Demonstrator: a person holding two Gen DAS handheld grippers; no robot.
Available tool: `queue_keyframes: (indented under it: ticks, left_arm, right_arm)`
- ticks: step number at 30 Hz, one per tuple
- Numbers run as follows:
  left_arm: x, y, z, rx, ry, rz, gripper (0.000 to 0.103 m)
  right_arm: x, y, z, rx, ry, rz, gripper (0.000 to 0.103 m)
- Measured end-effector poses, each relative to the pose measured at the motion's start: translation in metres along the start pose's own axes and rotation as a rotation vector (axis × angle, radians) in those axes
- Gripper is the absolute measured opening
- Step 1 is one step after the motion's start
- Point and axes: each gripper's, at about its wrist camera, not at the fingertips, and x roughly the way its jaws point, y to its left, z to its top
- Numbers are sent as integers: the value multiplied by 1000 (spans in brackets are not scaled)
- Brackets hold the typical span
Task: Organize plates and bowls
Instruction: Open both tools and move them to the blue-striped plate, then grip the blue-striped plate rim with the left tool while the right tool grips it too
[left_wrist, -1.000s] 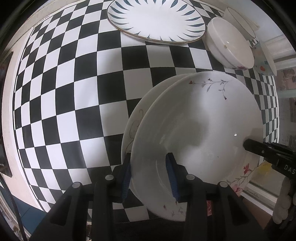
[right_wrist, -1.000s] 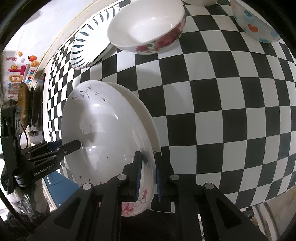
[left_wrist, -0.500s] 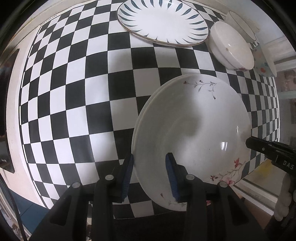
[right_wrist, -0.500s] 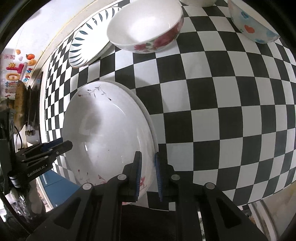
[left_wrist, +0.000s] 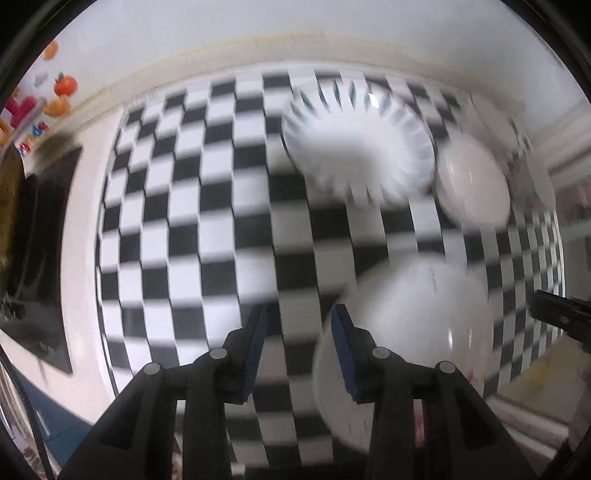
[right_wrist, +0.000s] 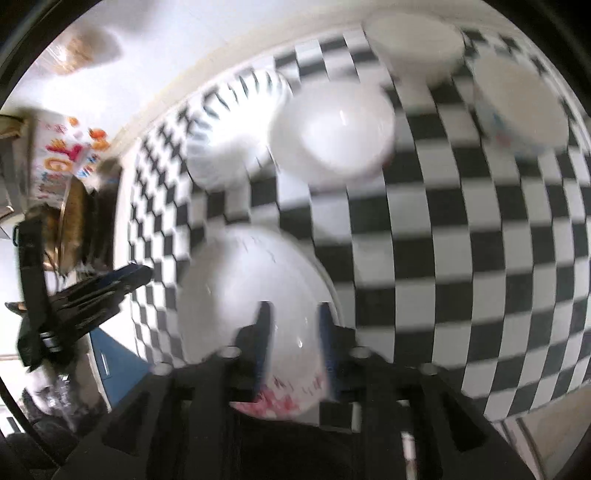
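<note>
Two white floral plates lie stacked (left_wrist: 417, 328) on the checkered table; the stack also shows in the right wrist view (right_wrist: 251, 291). My left gripper (left_wrist: 298, 347) is open and empty, just left of the stack. My right gripper (right_wrist: 293, 339) is open above the stack's near rim, holding nothing. A blue-leaf plate (left_wrist: 358, 140) lies at the back, with a white floral bowl (right_wrist: 330, 129) beside it. Both views are motion-blurred.
Two more bowls stand at the back right: a plain white one (right_wrist: 413, 40) and one with coloured spots (right_wrist: 521, 107). The table's left edge (left_wrist: 85, 236) borders a dark stove. The wall (left_wrist: 258, 29) runs behind the table.
Both grippers let go of the plates and pulled back and up. The top plate now rests squarely on the lower one. The right gripper's jaws opened wider.
</note>
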Motion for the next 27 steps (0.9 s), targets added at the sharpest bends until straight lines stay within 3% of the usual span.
queue_keyframes:
  ticks: [1, 3, 7, 10, 14, 17, 24, 27]
  left_arm:
    - [-4, 8, 17, -4, -33, 10, 34]
    - [-2, 16, 43, -35, -87, 13, 34]
    - [23, 35, 87, -77, -30, -34, 34]
    - [46, 50, 113, -149, 27, -110, 34]
    - [75, 53, 140, -173, 97, -150, 33]
    - [93, 50, 153, -153, 132, -118, 34]
    - [126, 46, 161, -163, 207, -195, 39]
    - [127, 40, 165, -132, 210, -181, 44]
  right_arm:
    - [-6, 3, 8, -5, -25, 9, 55]
    - [-18, 11, 30, -17, -88, 29, 56]
    - [-21, 27, 78, -63, -116, -2, 56]
    - [-9, 33, 117, -70, -84, 1, 56]
    - [21, 35, 165, -71, -4, -26, 56]
    - [49, 31, 192, -86, 53, -79, 56]
    - [93, 27, 221, -95, 147, -135, 56]
    - [99, 27, 225, -97, 159, -129, 56]
